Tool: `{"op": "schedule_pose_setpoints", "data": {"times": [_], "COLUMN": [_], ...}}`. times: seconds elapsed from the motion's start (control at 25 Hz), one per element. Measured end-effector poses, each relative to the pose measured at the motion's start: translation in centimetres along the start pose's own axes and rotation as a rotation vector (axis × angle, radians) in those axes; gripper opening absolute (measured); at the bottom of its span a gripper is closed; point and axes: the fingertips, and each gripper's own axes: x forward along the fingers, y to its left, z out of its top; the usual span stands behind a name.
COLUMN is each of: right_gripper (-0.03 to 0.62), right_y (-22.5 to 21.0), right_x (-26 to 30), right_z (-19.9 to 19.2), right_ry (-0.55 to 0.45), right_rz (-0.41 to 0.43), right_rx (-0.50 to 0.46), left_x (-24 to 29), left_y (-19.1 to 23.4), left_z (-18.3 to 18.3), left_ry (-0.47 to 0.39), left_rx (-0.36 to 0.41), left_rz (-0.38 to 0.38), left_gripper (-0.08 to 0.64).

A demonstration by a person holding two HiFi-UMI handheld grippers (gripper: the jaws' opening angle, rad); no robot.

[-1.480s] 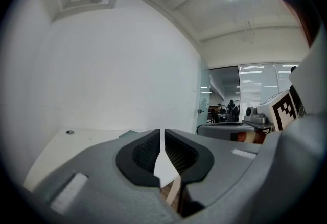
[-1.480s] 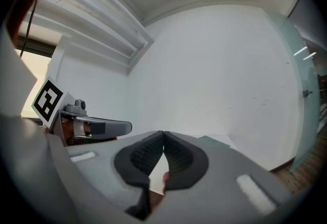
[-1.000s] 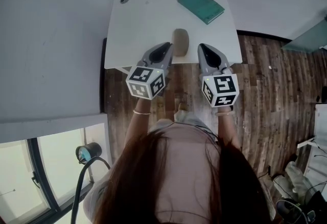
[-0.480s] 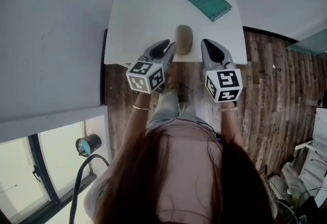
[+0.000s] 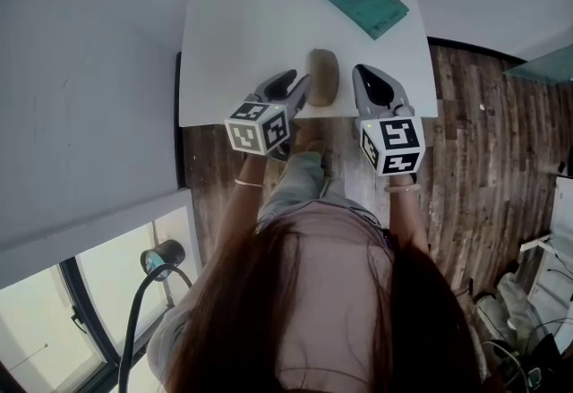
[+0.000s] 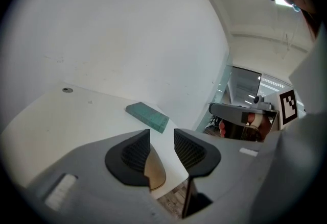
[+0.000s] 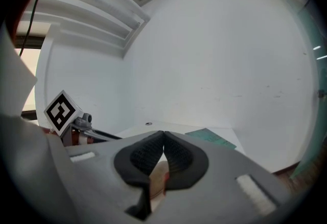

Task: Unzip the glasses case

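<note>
Both grippers reach further over the near edge of the white table (image 5: 242, 42) than a second ago, flanking the tan glasses case (image 5: 323, 76), which lies near that edge. Left gripper (image 5: 300, 87): jaws just opened and released, with the case in the gap, unpressed. Right gripper (image 5: 363, 75): jaws clenched together, empty, just right of the case; teal notebook (image 5: 362, 1) far right, well apart.

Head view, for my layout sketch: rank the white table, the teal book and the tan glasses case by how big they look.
1. white table
2. teal book
3. tan glasses case, clearly the smallest
</note>
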Motion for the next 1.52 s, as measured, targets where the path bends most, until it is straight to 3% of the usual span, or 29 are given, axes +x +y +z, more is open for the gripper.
{"op": "schedule_pose_setpoints", "data": {"times": [0.56,1.08,1.52], "right_gripper": [0.003,0.003,0.003], "right_y": [-2.2,-3.9,-5.0], "right_x": [5.1,7.0,7.9], "right_z": [-1.3,-3.2,-4.5], "right_ry": [0.068,0.128,0.158], "right_rz": [-0.030,-0.073,-0.083], "right_rx": [0.018,0.050,0.073], "left_x": [6.1,9.9,11.8], "left_y": [4.5,6.5,5.8], "left_z": [-3.6,-8.0,-10.0], "left_ry": [0.170,0.313,0.373], "left_rx": [-0.130,-0.324,-0.376], "left_rz": [-0.036,-0.095,-0.126], "left_gripper": [0.182,0.263,0.319]}}
